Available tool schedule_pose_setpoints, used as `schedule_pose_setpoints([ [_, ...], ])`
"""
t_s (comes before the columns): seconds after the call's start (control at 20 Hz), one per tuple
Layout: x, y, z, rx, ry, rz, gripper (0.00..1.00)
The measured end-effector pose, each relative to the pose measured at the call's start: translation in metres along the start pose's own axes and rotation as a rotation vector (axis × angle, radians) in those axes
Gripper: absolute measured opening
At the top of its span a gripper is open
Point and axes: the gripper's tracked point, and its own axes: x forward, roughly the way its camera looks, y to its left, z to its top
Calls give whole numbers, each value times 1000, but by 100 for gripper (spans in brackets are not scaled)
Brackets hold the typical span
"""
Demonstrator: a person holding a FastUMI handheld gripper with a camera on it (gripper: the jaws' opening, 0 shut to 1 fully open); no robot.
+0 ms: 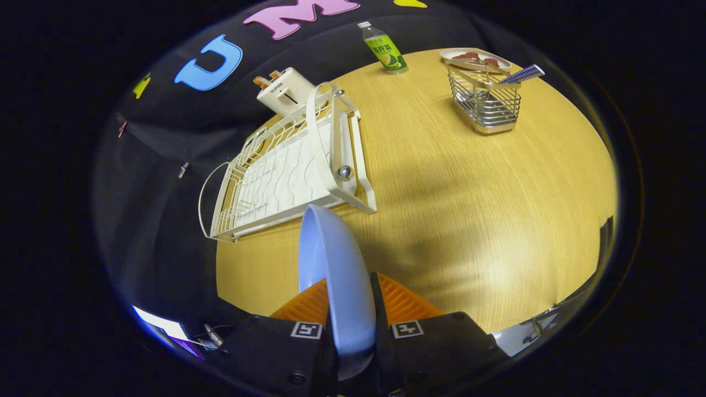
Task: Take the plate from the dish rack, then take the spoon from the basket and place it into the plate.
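Pinching the pale blue plate (pixel 336 281) by its rim, the gripper (pixel 351 309) holds it on edge between both fingers, above the wooden table (pixel 469 209); the plate's long axis runs forward along the fingers toward the dish rack (pixel 287 171), its hollow face turned to the left. The white rack sits just beyond the plate's far rim, near the table's left edge, its length running away toward a white toaster (pixel 284 91) that carries a short dark word too small to read for certain. A green-labelled bottle (pixel 386 48) stands at the far edge; its label bears printed characters. Well to the right of the rack, the wire basket (pixel 488 102) stands upright near the far right edge, with the spoon (pixel 521 74) resting in it, handle leaning out to the right. Behind the basket a small dish (pixel 474 58) holds something red. Between rack and basket, and ahead to the right of the fingers, lies a broad stretch of bare wood.
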Motion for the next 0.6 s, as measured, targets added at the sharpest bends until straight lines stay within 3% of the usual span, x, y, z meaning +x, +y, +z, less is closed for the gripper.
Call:
schedule_pose_setpoints([
  [0.2,7,-4,0,7,2,-19,32],
  [0.35,8,-14,-1,-16,5,-66,44],
  [0.6,7,-34,0,-45,-2,-139,54],
])
